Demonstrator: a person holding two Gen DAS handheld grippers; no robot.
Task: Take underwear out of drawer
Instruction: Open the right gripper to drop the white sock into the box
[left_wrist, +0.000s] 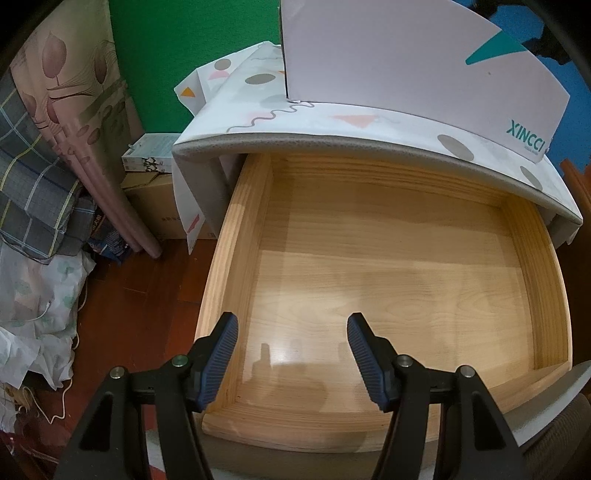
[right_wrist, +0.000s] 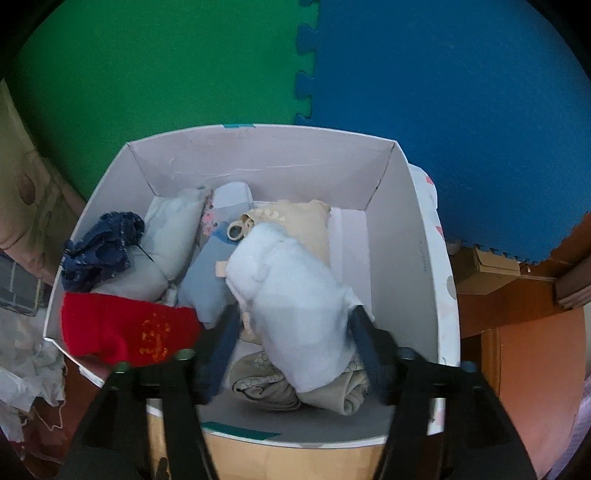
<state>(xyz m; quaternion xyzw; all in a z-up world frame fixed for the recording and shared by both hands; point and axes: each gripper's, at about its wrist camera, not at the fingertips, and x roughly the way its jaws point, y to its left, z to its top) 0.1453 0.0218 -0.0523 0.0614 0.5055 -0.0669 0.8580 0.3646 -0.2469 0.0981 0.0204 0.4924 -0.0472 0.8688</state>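
Pale-blue underwear (right_wrist: 295, 295), a soft roll, lies in the white box (right_wrist: 406, 236) atop other folded clothes, between the half-open fingers of the right hand-held gripper (right_wrist: 293, 325); contact unclear w/ blur. Left hand-held gripper (left_wrist: 291, 328) hangs half open, holding nothing, over the bare wood drawer (left_wrist: 406, 258). Green & blue foam mats behind.

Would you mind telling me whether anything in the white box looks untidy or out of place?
Yes: the red garment hangs over the left rim of the white box rather than lying inside, and the pale blue bundle sits tilted on top of the pile, between the open fingers of the right gripper.
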